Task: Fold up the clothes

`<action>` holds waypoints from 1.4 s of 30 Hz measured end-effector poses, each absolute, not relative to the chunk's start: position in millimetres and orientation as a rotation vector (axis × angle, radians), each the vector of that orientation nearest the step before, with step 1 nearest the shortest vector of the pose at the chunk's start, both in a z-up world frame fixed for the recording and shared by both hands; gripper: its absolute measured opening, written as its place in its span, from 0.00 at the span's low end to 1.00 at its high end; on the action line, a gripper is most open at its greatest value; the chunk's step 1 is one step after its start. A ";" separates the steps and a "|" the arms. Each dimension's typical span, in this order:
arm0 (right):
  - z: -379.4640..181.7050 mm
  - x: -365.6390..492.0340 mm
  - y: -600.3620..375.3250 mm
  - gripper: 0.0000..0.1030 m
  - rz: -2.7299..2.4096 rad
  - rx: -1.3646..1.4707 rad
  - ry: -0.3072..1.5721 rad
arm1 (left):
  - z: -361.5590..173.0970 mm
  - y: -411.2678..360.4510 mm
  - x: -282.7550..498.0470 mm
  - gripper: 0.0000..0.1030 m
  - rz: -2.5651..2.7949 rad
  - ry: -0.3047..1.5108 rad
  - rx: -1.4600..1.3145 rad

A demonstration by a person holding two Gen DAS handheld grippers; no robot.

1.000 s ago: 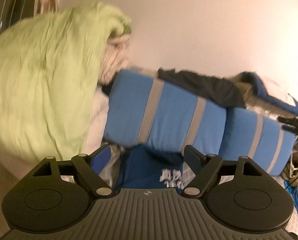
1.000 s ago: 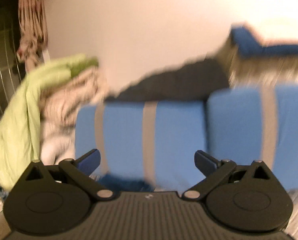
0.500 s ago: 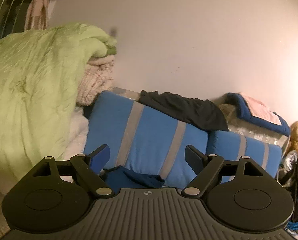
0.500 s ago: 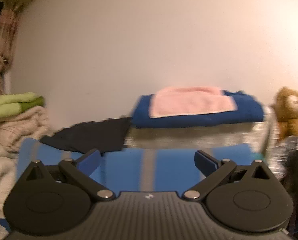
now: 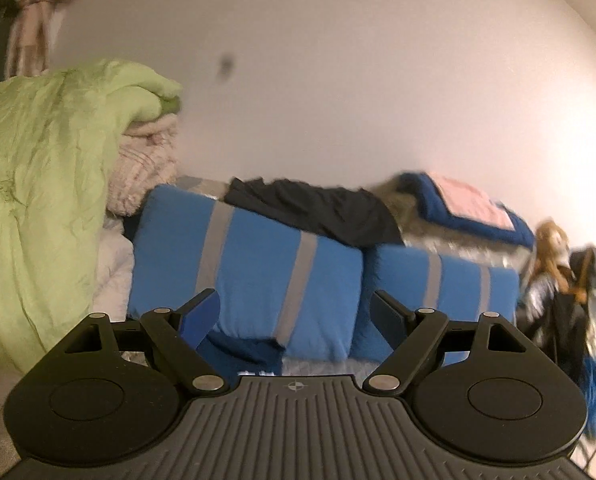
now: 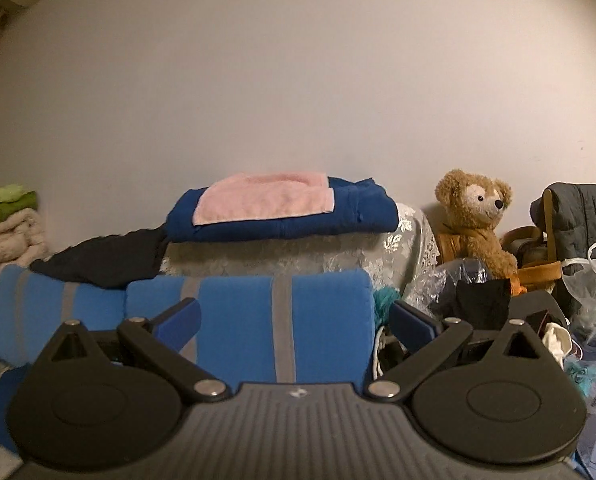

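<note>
Both grippers stand open and hold nothing. My left gripper [image 5: 294, 312] points at two blue pillows with grey stripes [image 5: 250, 276]; a dark blue garment [image 5: 246, 350] lies low in front of them, just beyond the fingertips. A black garment [image 5: 318, 210] is draped over the pillow tops. My right gripper [image 6: 294, 318] faces the same blue pillows [image 6: 242, 312], with the black garment [image 6: 106, 258] at the left. Behind them a folded blue cloth [image 6: 298, 216] with a pink towel [image 6: 262, 198] on it rests on a lace-covered stack.
A green quilt [image 5: 38, 200] and beige blankets [image 5: 146, 168] are piled at the left. A teddy bear [image 6: 478, 216], a grey jacket [image 6: 582, 216], plastic bags [image 6: 594, 280] and clutter fill the right. A plain wall rises behind.
Both cameras have tilted up and swung right. The dark blue garment has dropped to the bottom of the left wrist view. The teddy bear and clutter have come into the right wrist view. Both grippers stayed open.
</note>
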State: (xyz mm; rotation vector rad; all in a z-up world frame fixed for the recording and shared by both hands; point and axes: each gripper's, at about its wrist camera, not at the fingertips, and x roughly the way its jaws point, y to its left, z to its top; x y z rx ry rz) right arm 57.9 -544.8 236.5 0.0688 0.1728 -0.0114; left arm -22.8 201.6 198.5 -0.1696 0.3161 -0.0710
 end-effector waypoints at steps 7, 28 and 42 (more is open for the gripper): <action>198.3 24.2 -561.7 1.00 -0.024 0.066 0.251 | 136.7 201.4 -26.0 0.83 -0.095 0.460 -0.141; -91.8 107.6 -528.6 1.00 -0.134 -0.035 0.768 | -18.5 175.1 31.1 0.83 -0.091 0.794 -0.210; -147.9 88.3 -519.0 1.00 -0.163 0.074 0.724 | -83.1 168.5 59.7 0.83 -0.002 0.820 -0.187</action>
